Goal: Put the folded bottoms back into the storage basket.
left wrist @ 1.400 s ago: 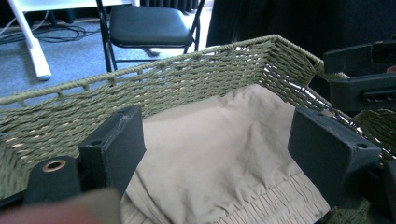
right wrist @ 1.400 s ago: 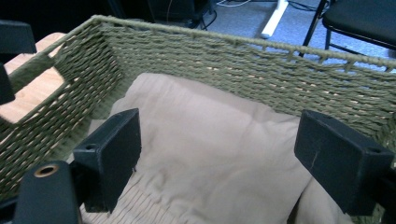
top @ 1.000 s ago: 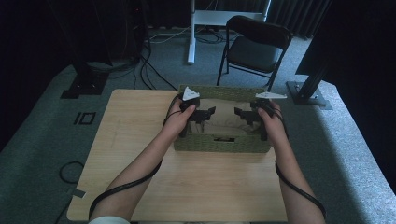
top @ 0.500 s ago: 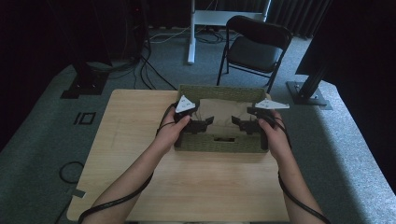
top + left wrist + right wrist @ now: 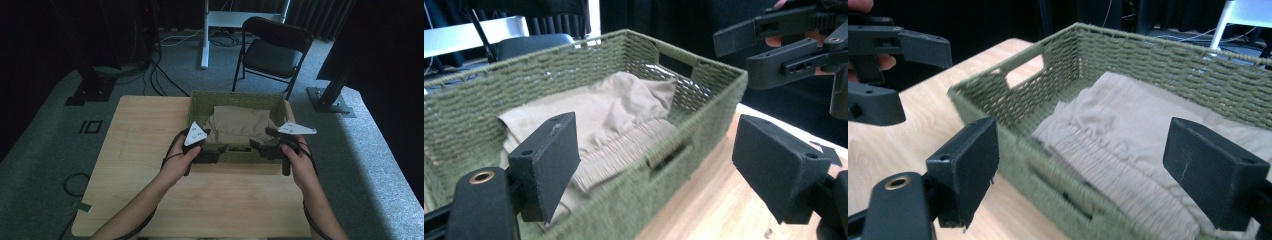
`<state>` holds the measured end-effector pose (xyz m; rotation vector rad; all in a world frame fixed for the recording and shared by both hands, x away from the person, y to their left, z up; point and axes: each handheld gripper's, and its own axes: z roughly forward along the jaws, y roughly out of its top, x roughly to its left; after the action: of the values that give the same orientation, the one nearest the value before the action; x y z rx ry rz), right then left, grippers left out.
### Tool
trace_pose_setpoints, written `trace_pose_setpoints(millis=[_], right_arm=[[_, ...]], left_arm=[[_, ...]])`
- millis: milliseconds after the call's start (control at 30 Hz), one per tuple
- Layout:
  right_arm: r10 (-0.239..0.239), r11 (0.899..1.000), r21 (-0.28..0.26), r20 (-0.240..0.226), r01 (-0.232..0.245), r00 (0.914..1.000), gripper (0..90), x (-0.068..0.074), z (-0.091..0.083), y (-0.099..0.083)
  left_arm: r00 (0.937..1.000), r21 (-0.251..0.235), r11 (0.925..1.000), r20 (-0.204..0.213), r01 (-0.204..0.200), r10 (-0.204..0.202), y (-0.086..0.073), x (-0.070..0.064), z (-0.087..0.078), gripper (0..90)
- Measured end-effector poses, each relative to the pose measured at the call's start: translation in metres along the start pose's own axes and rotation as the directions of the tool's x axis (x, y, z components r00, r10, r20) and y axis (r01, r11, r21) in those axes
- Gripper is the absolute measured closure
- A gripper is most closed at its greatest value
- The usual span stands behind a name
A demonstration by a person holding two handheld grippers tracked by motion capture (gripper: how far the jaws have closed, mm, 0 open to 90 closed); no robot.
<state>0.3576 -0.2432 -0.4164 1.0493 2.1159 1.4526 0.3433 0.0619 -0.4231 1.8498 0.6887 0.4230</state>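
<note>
While both hands hold grippers at near wall of green woven basket, jaws of each spread wide, pinching nothing. Basket sits at far edge of wooden table, toward right side. Tan folded cloth lies inside basket, stretchy gathered band toward near wall. Left gripper by near left corner of basket. Right gripper by near right corner. Black folding chair stands beyond table.

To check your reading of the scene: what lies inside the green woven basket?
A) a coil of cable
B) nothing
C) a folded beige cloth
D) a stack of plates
C: a folded beige cloth lies inside the green woven basket.
</note>
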Motion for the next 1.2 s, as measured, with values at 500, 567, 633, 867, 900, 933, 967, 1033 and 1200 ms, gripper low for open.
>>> trace_pose_setpoints(millis=[500, 567, 633, 867, 900, 933, 967, 1033, 1200], right_arm=[[0.025, 1.0, 0.005, -0.023, -0.025, 0.9994, 14.5, 0.011, -0.013, -0.057], [0.031, 0.999, 0.013, -0.014, -0.031, 0.9994, 14.5, 0.01, -0.014, -0.065], [0.019, 1.0, 0.019, -0.003, -0.019, 0.9998, 14.5, 0.01, -0.015, -0.073], [0.005, 0.998, 0.058, 0.039, -0.007, 0.9992, 14.1, 0.007, -0.018, -0.095], [0.011, 0.998, 0.058, 0.042, -0.014, 0.9991, 14.2, 0.006, -0.019, -0.098], [0.021, 0.998, 0.062, 0.052, -0.024, 0.9984, 14.2, 0.004, -0.02, -0.102], [0.028, 0.997, 0.064, 0.059, -0.032, 0.9978, 14.2, 0.002, -0.021, -0.105], [0.037, 0.997, 0.07, 0.073, -0.042, 0.9966, 14.2, 0.0, -0.022, -0.11], [0.034, 0.994, 0.103, 0.128, -0.047, 0.9912, 14.1, -0.006, -0.026, -0.124]], left_arm=[[0.9958, 0.012, 0.9988, 0.077, 0.049, -0.049, -0.031, -0.012, -0.017, 20.0], [0.996, 0.015, 0.9982, 0.067, 0.059, -0.06, -0.038, -0.011, -0.018, 20.0], [0.9971, 0.027, 0.9982, 0.052, 0.054, -0.055, -0.046, -0.01, -0.018, 20.0], [0.9963, 0.053, 0.9956, 0.033, 0.077, -0.079, -0.067, -0.008, -0.02, 20.0], [0.9968, 0.069, 0.995, 0.027, 0.073, -0.075, -0.072, -0.007, -0.021, 20.0], [0.9975, 0.084, 0.9944, 0.023, 0.065, -0.067, -0.077, -0.006, -0.021, 20.0], [0.9974, 0.09, 0.9937, 0.019, 0.067, -0.069, -0.081, -0.006, -0.022, 20.0], [0.9958, 0.102, 0.9908, 0.012, 0.089, -0.091, -0.088, -0.003, -0.024, 20.0], [0.9927, 0.126, 0.9848, -0.032, 0.119, -0.116, -0.106, 0.006, -0.029, 20.0]])
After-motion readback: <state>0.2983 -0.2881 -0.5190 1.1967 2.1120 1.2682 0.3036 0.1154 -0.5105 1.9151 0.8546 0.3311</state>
